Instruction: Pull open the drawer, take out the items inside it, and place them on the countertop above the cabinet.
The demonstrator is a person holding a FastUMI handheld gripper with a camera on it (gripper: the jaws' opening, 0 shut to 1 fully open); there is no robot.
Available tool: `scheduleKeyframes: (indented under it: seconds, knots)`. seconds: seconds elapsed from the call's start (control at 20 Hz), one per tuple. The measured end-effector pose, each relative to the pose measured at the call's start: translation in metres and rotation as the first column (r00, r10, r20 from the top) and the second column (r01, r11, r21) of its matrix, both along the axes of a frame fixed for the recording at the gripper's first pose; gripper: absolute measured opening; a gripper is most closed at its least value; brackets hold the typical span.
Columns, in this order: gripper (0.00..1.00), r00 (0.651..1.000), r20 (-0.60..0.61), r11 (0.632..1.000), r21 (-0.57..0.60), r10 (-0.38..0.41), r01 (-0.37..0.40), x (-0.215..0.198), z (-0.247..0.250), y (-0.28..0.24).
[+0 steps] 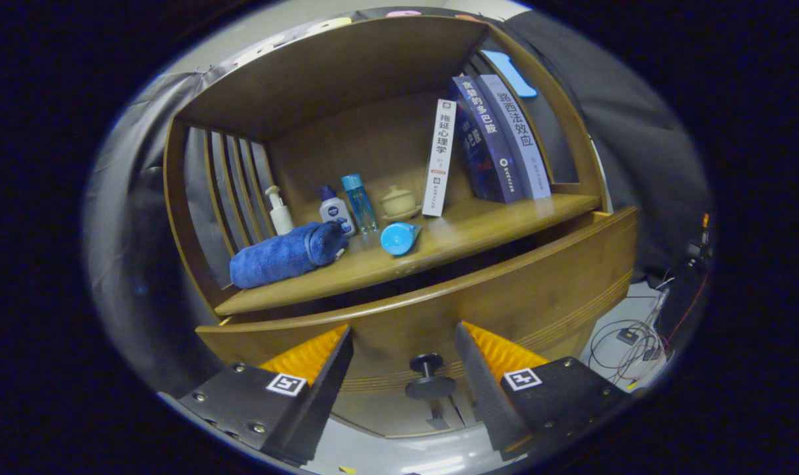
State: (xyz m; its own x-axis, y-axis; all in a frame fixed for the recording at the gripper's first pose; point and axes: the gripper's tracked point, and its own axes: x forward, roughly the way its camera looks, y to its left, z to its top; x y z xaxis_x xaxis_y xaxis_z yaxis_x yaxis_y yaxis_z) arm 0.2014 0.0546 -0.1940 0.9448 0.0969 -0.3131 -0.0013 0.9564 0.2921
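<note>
A wooden cabinet stands ahead with its drawer (478, 297) pulled partly out, a dark gap showing under the countertop (478, 227); the drawer's inside is hidden from here. My gripper (402, 343) is open, its fingers wide apart on either side of the drawer's dark round knob (429, 376), which sits between and slightly below the fingertips, untouched. On the countertop lie a rolled blue towel (284, 254) and a blue cap-like item (398, 238) on its side.
Further back on the countertop stand a pump bottle (280, 212), a small white bottle (335, 211), a tall blue bottle (359, 202), a lidded cream cup (399, 202) and three leaning books (491, 142). Cables (637, 343) lie on the floor right of the cabinet.
</note>
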Motion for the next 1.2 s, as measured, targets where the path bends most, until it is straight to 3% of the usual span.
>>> scheduleKeyframes:
  seconds: [0.75, 0.9, 1.2]
  knots:
    - [0.93, 1.000, -0.003, 0.997, 0.074, 0.004, -0.004, 0.035, -0.006, 0.003]
    - [0.93, 0.999, -0.022, 1.000, 0.006, -0.030, 0.030, 0.026, -0.005, -0.005]
    - [0.93, 0.991, 0.082, 0.992, -0.049, -0.108, 0.112, -0.013, 0.064, -0.019]
